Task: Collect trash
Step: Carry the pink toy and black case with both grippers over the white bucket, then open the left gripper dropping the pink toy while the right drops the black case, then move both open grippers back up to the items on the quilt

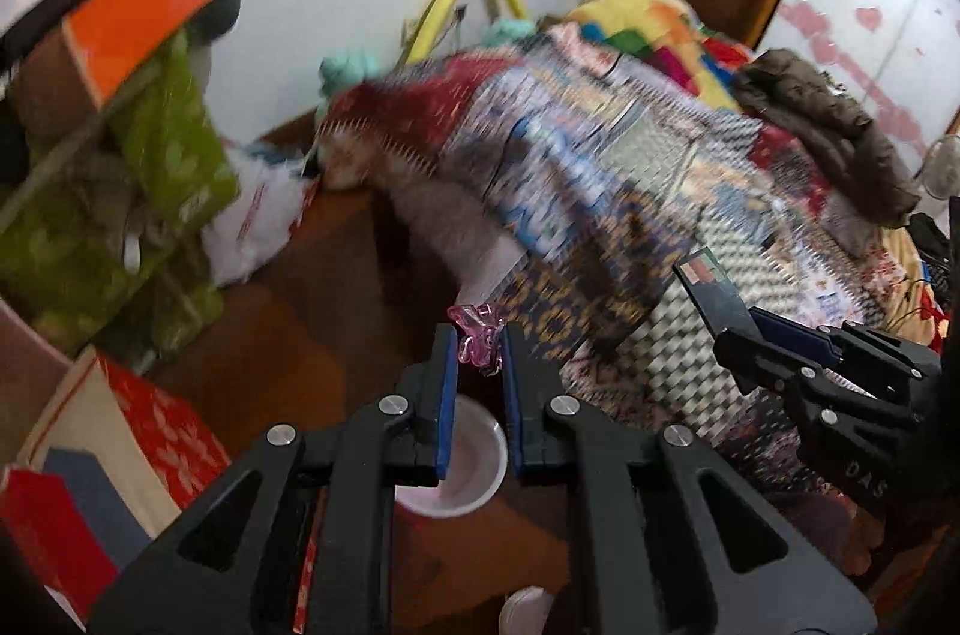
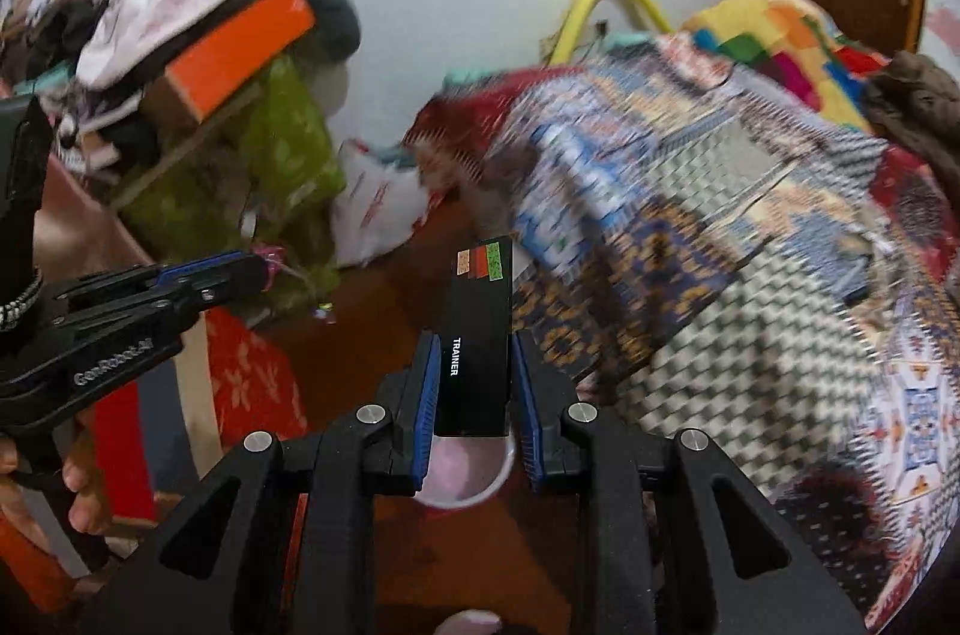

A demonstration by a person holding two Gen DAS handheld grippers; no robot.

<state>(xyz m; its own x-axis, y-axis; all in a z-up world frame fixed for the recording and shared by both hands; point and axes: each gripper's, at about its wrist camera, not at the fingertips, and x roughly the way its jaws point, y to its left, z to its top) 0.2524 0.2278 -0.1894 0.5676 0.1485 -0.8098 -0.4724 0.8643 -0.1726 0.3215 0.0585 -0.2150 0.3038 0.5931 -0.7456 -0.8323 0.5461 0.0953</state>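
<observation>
My left gripper [image 1: 477, 344] is shut on a small pink translucent plastic piece [image 1: 478, 342], held above a white cup [image 1: 474, 461] that stands on the brown floor. My right gripper [image 2: 474, 353] is shut on a flat black box [image 2: 477, 353] printed "TRAINER" with coloured squares at its top end, held over the same white cup [image 2: 474, 476]. The right gripper with the black box [image 1: 717, 296] shows at the right of the left wrist view. The left gripper [image 2: 264, 269] shows at the left of the right wrist view, its pink piece just visible.
A bed with patchwork blankets [image 1: 630, 167] fills the right side. A cluttered stack with an orange box [image 1: 144, 17] and green cloth [image 1: 162, 155] stands at left. A white plastic bag [image 1: 252, 221] lies by the wall. Red patterned boxes [image 1: 162, 425] sit at lower left.
</observation>
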